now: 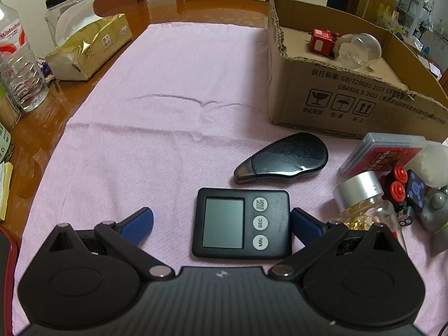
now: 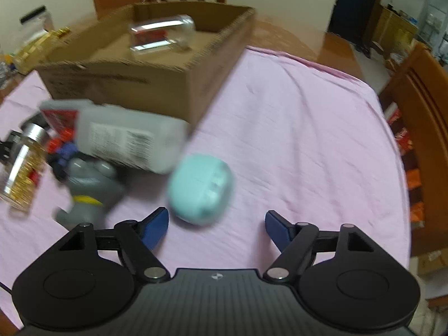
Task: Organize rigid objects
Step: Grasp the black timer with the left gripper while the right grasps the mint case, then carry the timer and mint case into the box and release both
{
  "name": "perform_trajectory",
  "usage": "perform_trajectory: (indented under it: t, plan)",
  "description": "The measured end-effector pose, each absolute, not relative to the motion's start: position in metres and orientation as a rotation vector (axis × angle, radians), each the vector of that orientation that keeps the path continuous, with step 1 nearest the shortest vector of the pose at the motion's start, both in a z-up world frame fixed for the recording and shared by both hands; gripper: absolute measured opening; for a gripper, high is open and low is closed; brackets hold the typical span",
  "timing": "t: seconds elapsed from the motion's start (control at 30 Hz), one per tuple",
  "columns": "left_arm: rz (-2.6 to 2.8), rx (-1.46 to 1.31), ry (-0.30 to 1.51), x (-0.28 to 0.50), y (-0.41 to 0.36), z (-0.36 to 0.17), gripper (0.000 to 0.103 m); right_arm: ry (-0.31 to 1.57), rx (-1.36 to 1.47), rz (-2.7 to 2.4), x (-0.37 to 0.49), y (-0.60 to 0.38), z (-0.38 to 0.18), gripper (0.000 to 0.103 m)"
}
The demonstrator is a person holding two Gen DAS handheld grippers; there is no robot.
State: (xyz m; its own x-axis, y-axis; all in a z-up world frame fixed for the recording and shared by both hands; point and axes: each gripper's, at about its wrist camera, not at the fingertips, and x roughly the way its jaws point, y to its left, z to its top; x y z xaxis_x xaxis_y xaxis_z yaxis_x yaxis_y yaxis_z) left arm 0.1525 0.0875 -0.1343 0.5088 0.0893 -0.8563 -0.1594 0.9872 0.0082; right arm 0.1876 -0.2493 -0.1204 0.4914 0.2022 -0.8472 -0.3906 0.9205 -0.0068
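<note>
A pink cloth covers a glossy wooden table, with a chair back behind it. Nearest in the left wrist view, the left gripper has its blue fingers spread wide, with a black timer lying flat on the cloth between them; the right-hand finger is just at the timer's edge, the left-hand one apart from it. Just beyond the timer lies a black teardrop-shaped gadget. To the right sit a small bottle with a silver cap, a red card case and a grey toy, crowded together.

In the blurred right wrist view, the right gripper is also spread and empty, with a mint-green case on the cloth just ahead of its left finger. A white box lies beyond it.

Farther back stands an open cardboard box holding a clear cup on its side and a red toy. At the far left are a tissue pack and a water bottle.
</note>
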Motion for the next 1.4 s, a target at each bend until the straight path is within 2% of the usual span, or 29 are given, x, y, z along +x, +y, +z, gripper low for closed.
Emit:
perform_trajectory:
  t: [0.1, 0.23, 0.3, 0.33, 0.43, 0.5, 0.53, 0.73, 0.87, 0.97, 1.4]
  plan:
    - [0.150, -0.075, 1.027, 0.153, 0.088, -0.134, 0.103, 0.987, -0.212, 0.359, 0.194, -0.238, -0.123, 0.072]
    - [0.154, -0.079, 1.037, 0.153, 0.088, -0.134, 0.102, 0.977, -0.209, 0.329, 0.200, -0.235, -0.125, 0.068]
    - [0.155, -0.072, 1.035, 0.152, 0.087, -0.133, 0.101, 0.972, -0.210, 0.317, 0.200, -0.236, -0.124, 0.060]
    - [0.153, -0.067, 1.030, 0.151, 0.086, -0.133, 0.100, 0.973, -0.208, 0.316, 0.199, -0.237, -0.124, 0.060]
    - [0.130, -0.044, 1.014, 0.149, 0.081, -0.130, 0.092, 0.973, -0.201, 0.306, 0.195, -0.242, -0.125, 0.060]
    - [0.114, -0.040, 1.006, 0.148, 0.079, -0.128, 0.079, 0.980, -0.195, 0.299, 0.192, -0.244, -0.124, 0.060]
    - [0.101, -0.035, 1.001, 0.147, 0.077, -0.127, 0.077, 0.982, -0.196, 0.296, 0.190, -0.245, -0.124, 0.060]
    - [0.099, -0.043, 1.004, 0.150, 0.076, -0.127, 0.080, 0.994, -0.186, 0.285, 0.188, -0.244, -0.123, 0.060]
    - [0.090, -0.044, 1.014, 0.152, 0.074, -0.125, 0.071, 0.990, -0.189, 0.281, 0.189, -0.241, -0.123, 0.060]
    - [0.091, -0.048, 1.014, 0.152, 0.073, -0.125, 0.069, 0.988, -0.185, 0.279, 0.190, -0.240, -0.124, 0.060]
    - [-0.008, 0.059, 1.032, 0.153, 0.067, -0.103, 0.069, 1.008, -0.227, 0.319, 0.188, -0.239, -0.114, 0.058]
